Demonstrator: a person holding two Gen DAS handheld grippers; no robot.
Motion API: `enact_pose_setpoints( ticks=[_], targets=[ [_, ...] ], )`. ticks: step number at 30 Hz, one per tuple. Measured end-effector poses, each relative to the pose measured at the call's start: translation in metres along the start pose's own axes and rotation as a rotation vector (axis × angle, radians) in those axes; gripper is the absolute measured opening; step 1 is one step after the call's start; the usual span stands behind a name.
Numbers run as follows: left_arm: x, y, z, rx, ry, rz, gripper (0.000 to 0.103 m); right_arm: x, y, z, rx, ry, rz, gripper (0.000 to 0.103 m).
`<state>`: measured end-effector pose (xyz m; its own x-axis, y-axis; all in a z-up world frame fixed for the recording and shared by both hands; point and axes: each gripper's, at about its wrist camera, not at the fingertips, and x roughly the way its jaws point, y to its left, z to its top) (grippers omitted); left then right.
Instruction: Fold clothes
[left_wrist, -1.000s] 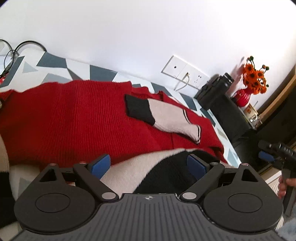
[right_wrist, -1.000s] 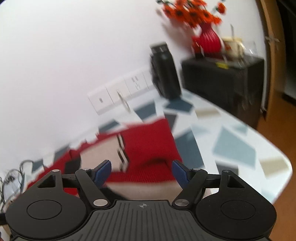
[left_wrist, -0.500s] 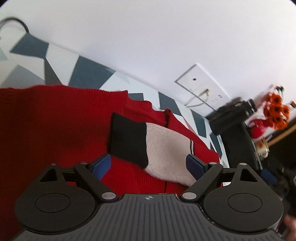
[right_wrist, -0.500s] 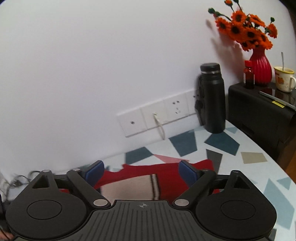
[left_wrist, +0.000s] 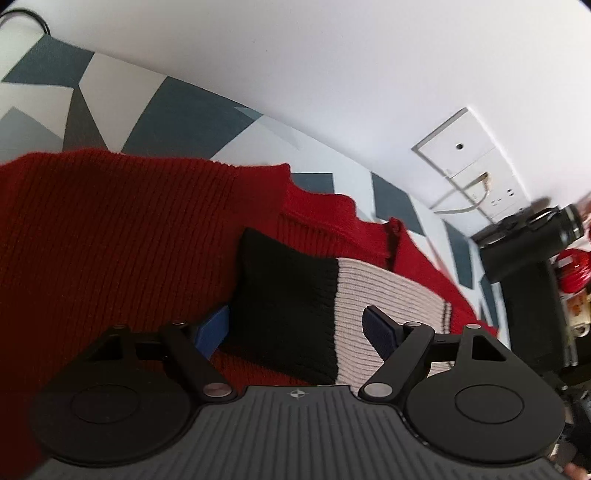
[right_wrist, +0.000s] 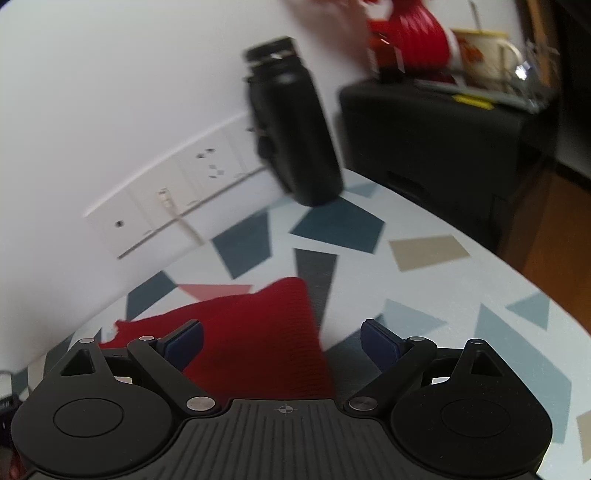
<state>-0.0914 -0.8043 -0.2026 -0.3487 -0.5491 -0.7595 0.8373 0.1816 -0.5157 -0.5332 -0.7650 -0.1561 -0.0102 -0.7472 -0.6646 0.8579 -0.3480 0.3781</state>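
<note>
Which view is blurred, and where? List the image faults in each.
Right wrist view: motion blur smears the black bottle, the wall sockets and the red vase; the sweater stays fairly sharp. Left wrist view: mostly sharp on the sweater sleeve, with fisheye bending of the table edge and blur at the far right.

Red ribbed sweater (left_wrist: 122, 236), black-and-cream sleeve (left_wrist: 332, 306), white table (right_wrist: 424, 295) with blue-grey shards, black bottle (right_wrist: 295, 129)
</note>
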Motion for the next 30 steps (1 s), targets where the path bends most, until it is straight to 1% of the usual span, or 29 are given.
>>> enact_pose_setpoints(
  ticks=[2,3,4,5,6,8,11,13,18,20,23,26,28,30],
  targets=[
    [0.001,-0.004,-0.001,0.030,-0.013,0.021,0.082,0.004,-0.006,0.002,0.013,0.002,-0.001,0.090],
    [0.001,-0.007,-0.003,0.056,-0.022,0.035,0.080,0.004,-0.008,0.002,0.020,0.003,-0.001,0.090],
    [0.002,-0.010,-0.005,0.083,-0.031,0.048,0.043,0.004,-0.011,0.002,0.029,0.005,-0.006,0.090],
    [0.001,-0.013,-0.006,0.115,-0.028,0.056,0.014,0.004,-0.013,0.002,0.038,0.006,-0.012,0.090],
    [0.004,-0.013,-0.006,0.117,0.005,0.028,0.015,0.004,-0.015,0.001,0.046,0.008,-0.017,0.090],
    [-0.001,-0.011,-0.008,0.092,-0.004,0.000,0.014,0.002,-0.018,-0.002,0.059,0.012,-0.022,0.090],
    [-0.025,-0.016,-0.012,0.136,-0.064,-0.038,0.014,0.000,-0.017,-0.005,0.067,0.017,-0.016,0.090],
    [-0.044,-0.017,-0.012,0.146,-0.104,-0.061,0.014,-0.002,-0.013,-0.006,0.063,0.018,-0.007,0.090],
    [-0.080,-0.006,-0.011,0.114,-0.164,-0.102,0.013,-0.007,0.006,-0.003,0.045,0.008,0.040,0.090],
    [-0.087,0.004,-0.016,0.112,-0.188,-0.060,0.013,-0.007,0.013,-0.001,0.038,0.009,0.059,0.090],
    [-0.087,0.032,-0.024,0.037,-0.179,0.011,0.013,-0.006,0.023,0.000,0.023,0.019,0.082,0.090],
    [-0.081,0.045,-0.036,0.031,-0.170,0.068,0.013,-0.001,0.028,-0.002,0.014,0.039,0.086,0.090],
    [-0.079,0.044,-0.042,0.059,-0.171,0.089,0.014,0.002,0.029,-0.005,0.013,0.052,0.083,0.090],
    [-0.079,0.042,-0.041,0.067,-0.183,0.093,0.014,0.006,0.028,-0.007,0.019,0.064,0.077,0.090]
  ],
)
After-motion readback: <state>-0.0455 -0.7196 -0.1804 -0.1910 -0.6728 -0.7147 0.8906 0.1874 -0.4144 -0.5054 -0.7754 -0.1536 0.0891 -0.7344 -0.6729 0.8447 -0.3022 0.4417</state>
